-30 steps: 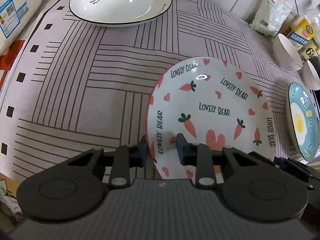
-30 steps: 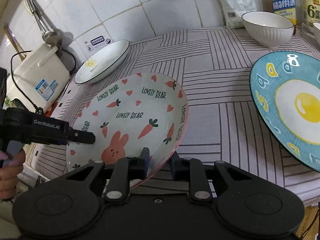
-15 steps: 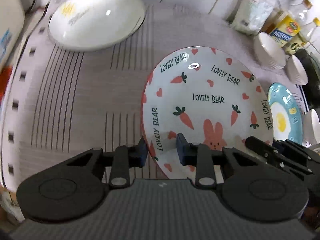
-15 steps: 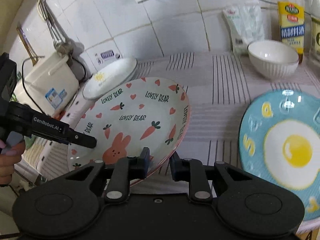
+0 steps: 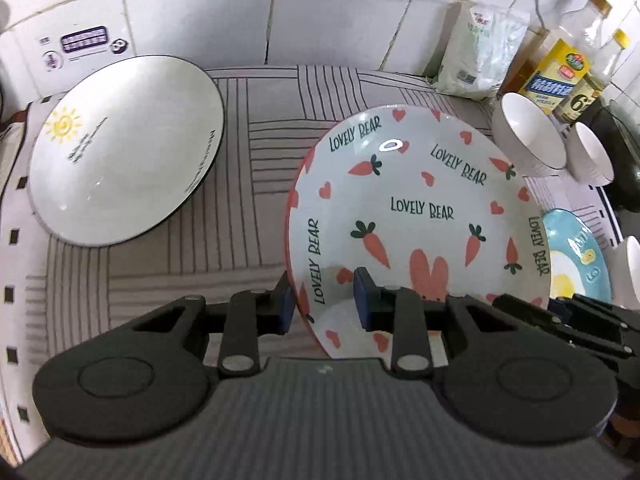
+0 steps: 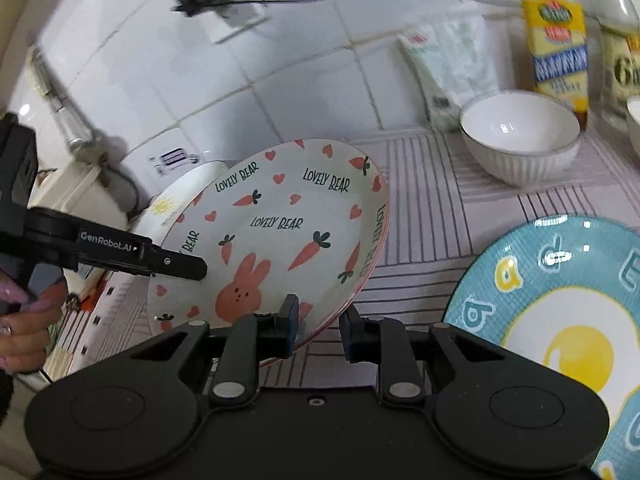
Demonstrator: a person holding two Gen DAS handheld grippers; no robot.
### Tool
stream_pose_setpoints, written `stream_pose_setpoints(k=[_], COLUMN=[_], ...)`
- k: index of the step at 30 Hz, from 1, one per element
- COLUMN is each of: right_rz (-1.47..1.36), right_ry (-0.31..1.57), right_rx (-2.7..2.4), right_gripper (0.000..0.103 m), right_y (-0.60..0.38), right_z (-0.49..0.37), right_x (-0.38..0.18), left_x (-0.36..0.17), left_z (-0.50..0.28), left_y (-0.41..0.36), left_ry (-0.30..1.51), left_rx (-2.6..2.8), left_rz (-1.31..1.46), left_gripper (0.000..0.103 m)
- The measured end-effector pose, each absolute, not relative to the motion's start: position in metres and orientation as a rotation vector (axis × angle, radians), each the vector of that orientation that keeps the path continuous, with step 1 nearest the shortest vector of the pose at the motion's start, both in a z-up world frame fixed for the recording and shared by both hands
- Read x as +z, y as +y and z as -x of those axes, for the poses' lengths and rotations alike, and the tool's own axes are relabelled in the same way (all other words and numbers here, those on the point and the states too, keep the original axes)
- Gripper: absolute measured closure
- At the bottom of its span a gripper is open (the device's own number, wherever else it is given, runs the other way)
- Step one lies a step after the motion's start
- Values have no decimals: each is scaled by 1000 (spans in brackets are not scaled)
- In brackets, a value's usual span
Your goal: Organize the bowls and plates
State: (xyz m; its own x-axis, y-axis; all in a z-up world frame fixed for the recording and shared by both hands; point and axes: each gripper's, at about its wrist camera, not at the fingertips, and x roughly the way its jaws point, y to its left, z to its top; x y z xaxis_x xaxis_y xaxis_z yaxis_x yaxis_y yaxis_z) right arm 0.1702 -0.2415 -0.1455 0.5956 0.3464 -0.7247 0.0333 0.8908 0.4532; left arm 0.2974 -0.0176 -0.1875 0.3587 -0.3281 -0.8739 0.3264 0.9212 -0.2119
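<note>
The carrot-and-rabbit "Lovely Bear" plate point(image 5: 420, 216) is held in the air above the counter, tilted. My left gripper point(image 5: 320, 304) is shut on its left rim. My right gripper point(image 6: 318, 330) is shut on its near right rim point(image 6: 280, 232). The white sun plate point(image 5: 124, 152) lies on the striped cloth at the back left, partly hidden behind the held plate in the right wrist view point(image 6: 168, 206). The blue egg plate point(image 6: 560, 320) lies to the right on the cloth.
White ribbed bowls point(image 5: 528, 140) stand at the back right, one also in the right wrist view point(image 6: 520, 136). Oil bottles point(image 5: 560, 76) and a white bag point(image 5: 480, 52) stand against the tiled wall. A white appliance point(image 6: 80, 196) stands at the far left.
Both grippers have lifted the carrot plate higher off the cloth and carried it toward the back wall and the white sun plate. Both grips are unchanged.
</note>
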Motion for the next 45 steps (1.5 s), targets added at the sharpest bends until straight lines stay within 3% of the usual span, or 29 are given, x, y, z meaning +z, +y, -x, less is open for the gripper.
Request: stream_pose_setpoints(k=[17, 23, 26, 35, 45], right_rz=[-359, -327, -377, -438, -353], right_ry=[1019, 1061, 1038, 910, 807], right_rx=[63, 23, 18, 23, -12], right_gripper=[75, 68, 64, 41, 37], right_y=[-256, -250, -258, -285, -300], right_z=[-227, -227, -213, -157, -97], right_x=[-170, -169, -154, -96, -46], left_x=[-226, -225, -216, -173, -123], left_z=[-334, -326, -317, -267, -204], left_y=[-43, -48, -47, -59, -84], left_ry=[1170, 1169, 1167, 1112, 1055], left_rx=[-414, -372, -362, -406, -536], left_rz=[75, 64, 86, 22, -40], left_gripper=[75, 77, 71, 59, 50])
